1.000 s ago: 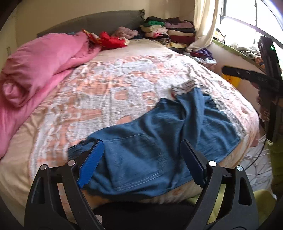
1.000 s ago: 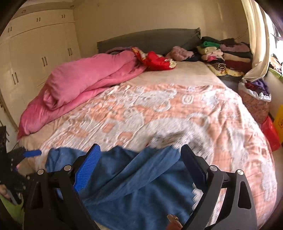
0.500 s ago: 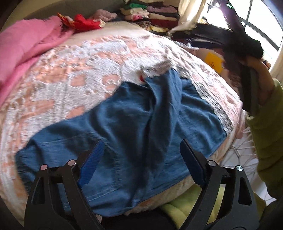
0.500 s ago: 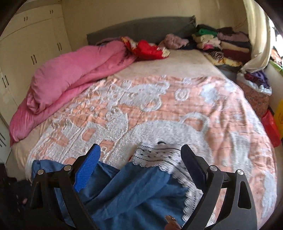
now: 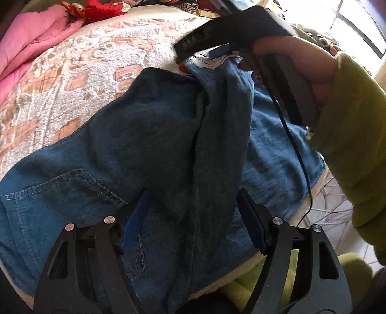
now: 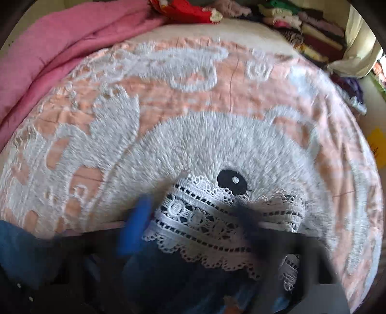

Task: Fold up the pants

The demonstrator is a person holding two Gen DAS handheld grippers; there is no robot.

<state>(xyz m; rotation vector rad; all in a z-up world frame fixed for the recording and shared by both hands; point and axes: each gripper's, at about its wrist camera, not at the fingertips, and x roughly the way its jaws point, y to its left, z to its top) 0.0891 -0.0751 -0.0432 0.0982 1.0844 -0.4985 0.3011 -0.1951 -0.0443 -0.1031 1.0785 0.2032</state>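
Observation:
Blue denim pants (image 5: 149, 135) lie spread across the bed, one leg folded over in a ridge down the middle. My left gripper (image 5: 193, 207) hovers low over the seat by the back pocket. Its jaws are closing, with the denim ridge between them and the pads clear of the cloth. The white lace hem (image 6: 217, 231) of a leg lies on the bedspread. My right gripper (image 6: 193, 217) straddles it, blurred, jaws closing and fingers on either side of the lace. In the left wrist view the right gripper (image 5: 197, 56) sits at the far leg end.
A pink duvet (image 6: 60, 48) is bunched along the bed's left side, with red cloth (image 6: 185, 9) at the head. Folded clothes (image 6: 313, 26) are stacked at the back right. A green sleeve (image 5: 349, 120) reaches over the bed's right edge, above a white wire rack (image 5: 330, 205).
Both grippers have dropped closer to the pants. The right one has moved onto the lace hem and its fingers have narrowed sharply. The left fingers have narrowed a little.

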